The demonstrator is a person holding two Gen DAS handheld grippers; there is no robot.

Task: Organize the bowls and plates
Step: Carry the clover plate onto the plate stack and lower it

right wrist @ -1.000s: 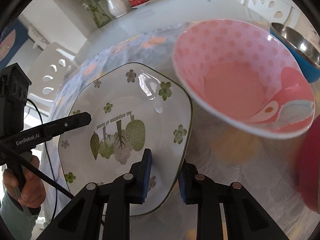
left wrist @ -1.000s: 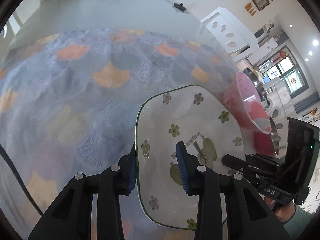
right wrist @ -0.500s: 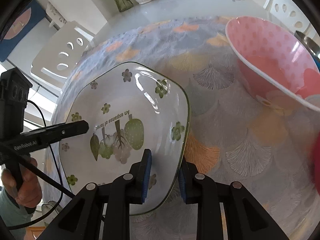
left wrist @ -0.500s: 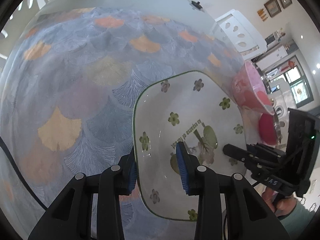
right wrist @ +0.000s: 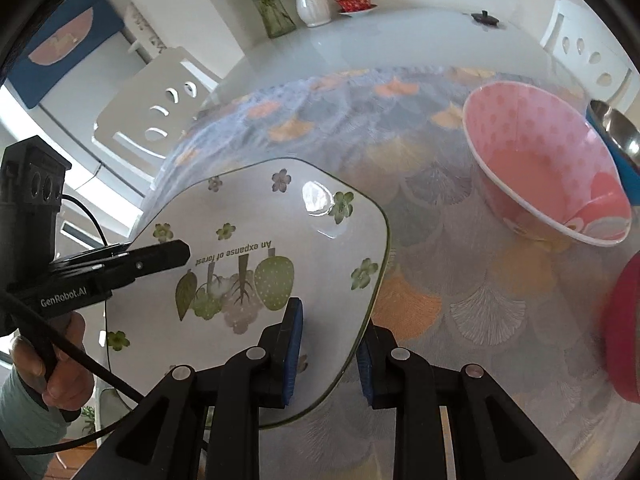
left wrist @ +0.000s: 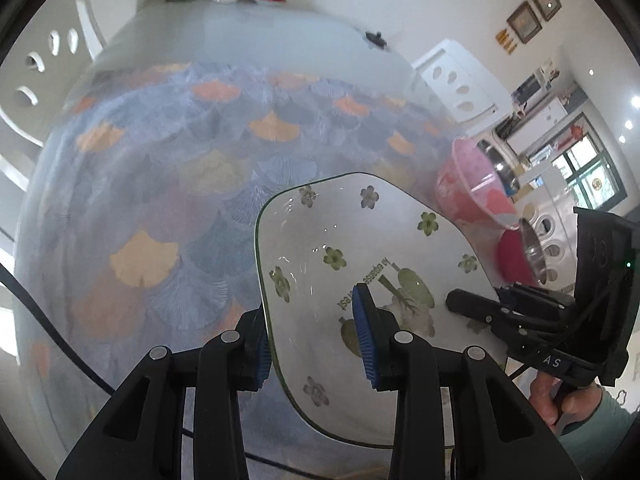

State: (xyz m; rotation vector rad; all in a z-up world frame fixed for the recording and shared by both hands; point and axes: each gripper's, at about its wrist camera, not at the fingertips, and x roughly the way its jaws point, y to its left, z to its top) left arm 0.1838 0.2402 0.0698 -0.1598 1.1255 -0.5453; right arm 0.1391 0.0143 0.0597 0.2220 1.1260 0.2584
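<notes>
Left tool [left wrist: 316,340] and right tool [right wrist: 326,350] clamped on floral plate [left wrist: 360,248], opposite rims

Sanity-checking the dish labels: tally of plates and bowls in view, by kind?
Plates: 1, the white floral plate, held by both grippers.
Bowls: 3, namely the pink bowl, the steel bowl with blue outside and the red bowl.
Total: 4
</notes>
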